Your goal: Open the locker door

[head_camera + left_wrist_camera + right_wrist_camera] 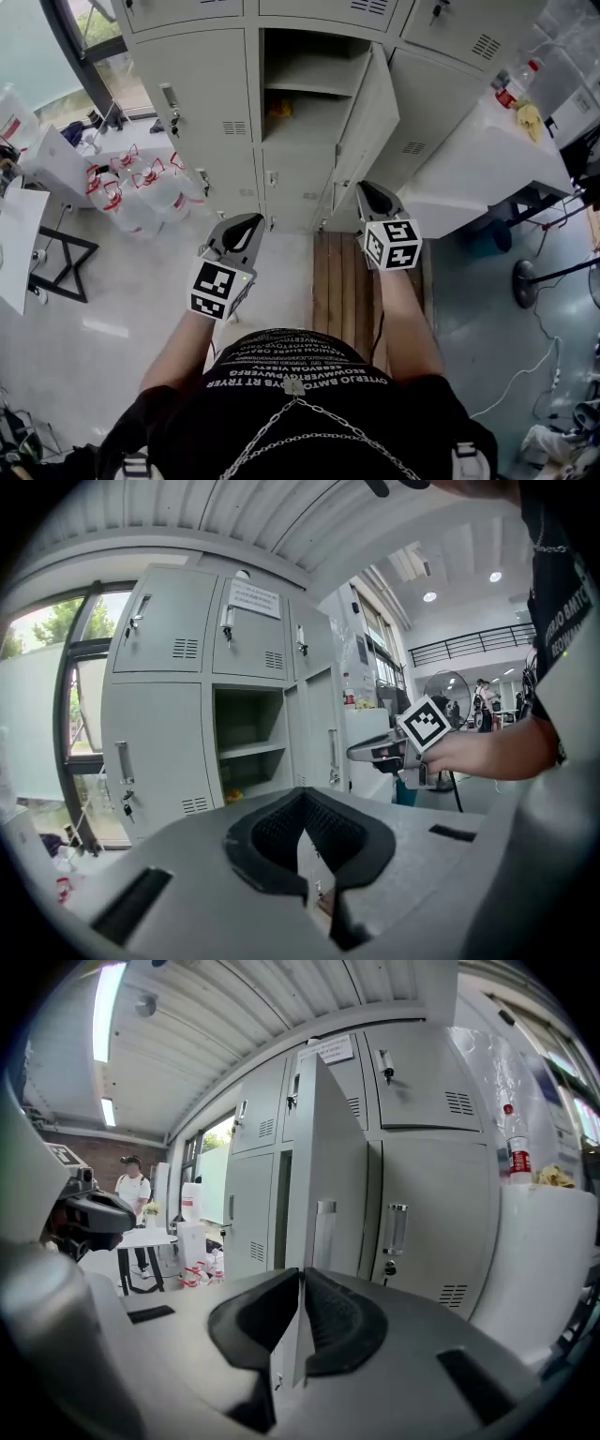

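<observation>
One edge pinched: locker door, right tongs.

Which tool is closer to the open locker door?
Right. The right tool points at the open door's edge from close by; the left tool sits farther off, before the closed lockers left of it.

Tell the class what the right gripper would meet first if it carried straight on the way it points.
Most likely the free edge of the open locker door, which stands edge-on directly beyond the closed tips of the right gripper. Nothing else shows in that line, though how far off the door stands is hard to judge.
</observation>
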`<action>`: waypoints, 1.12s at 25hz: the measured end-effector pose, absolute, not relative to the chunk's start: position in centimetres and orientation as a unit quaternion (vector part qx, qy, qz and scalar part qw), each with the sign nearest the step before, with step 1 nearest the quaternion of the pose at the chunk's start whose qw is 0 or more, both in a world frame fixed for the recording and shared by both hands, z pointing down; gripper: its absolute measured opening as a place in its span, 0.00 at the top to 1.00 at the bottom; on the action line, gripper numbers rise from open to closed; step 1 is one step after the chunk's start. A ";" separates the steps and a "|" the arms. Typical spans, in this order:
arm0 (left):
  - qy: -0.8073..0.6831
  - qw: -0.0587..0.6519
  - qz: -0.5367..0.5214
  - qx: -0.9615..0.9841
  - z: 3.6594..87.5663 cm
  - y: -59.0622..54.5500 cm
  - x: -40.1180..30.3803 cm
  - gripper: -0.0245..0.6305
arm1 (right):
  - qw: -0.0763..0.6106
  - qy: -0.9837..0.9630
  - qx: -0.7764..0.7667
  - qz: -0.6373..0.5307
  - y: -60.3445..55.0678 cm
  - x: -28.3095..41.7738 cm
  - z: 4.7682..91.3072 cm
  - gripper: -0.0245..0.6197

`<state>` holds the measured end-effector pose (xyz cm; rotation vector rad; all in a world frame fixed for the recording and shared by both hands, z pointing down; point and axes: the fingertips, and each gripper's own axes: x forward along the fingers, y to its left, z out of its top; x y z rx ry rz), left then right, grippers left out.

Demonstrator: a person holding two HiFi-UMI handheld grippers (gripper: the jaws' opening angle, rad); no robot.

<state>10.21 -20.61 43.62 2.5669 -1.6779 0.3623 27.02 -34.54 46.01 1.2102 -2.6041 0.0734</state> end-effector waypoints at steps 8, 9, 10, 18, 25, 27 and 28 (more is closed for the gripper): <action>-0.564 0.031 0.123 0.816 43.0 -19.5 9.0 0.96 | 0.111 -0.902 0.414 -0.050 -28.7 26.6 43.0 0.97; -0.562 0.029 0.121 0.818 42.7 -19.6 9.0 0.96 | 0.101 -0.910 0.400 -0.039 -27.7 25.9 42.7 0.97; -0.560 0.025 0.117 0.820 42.4 -19.8 9.1 0.96 | 0.095 -0.916 0.388 -0.029 -26.9 25.2 42.6 0.97; -0.511 0.012 0.125 0.850 41.8 -22.0 9.8 0.96 | 0.091 -0.919 0.384 0.014 -26.0 22.8 43.5 0.97; -0.451 -0.042 0.151 0.878 40.2 -24.2 9.7 0.96 | 0.092 -0.906 0.411 0.039 -26.3 20.8 43.4 0.97; -0.439 -0.051 0.148 0.885 39.9 -24.6 8.9 0.96 | 0.091 -0.904 0.417 0.032 -26.5 19.4 43.0 0.97; -0.438 -0.049 0.142 0.886 39.9 -24.8 8.3 0.96 | 0.090 -0.903 0.420 0.030 -26.6 18.8 42.9 0.97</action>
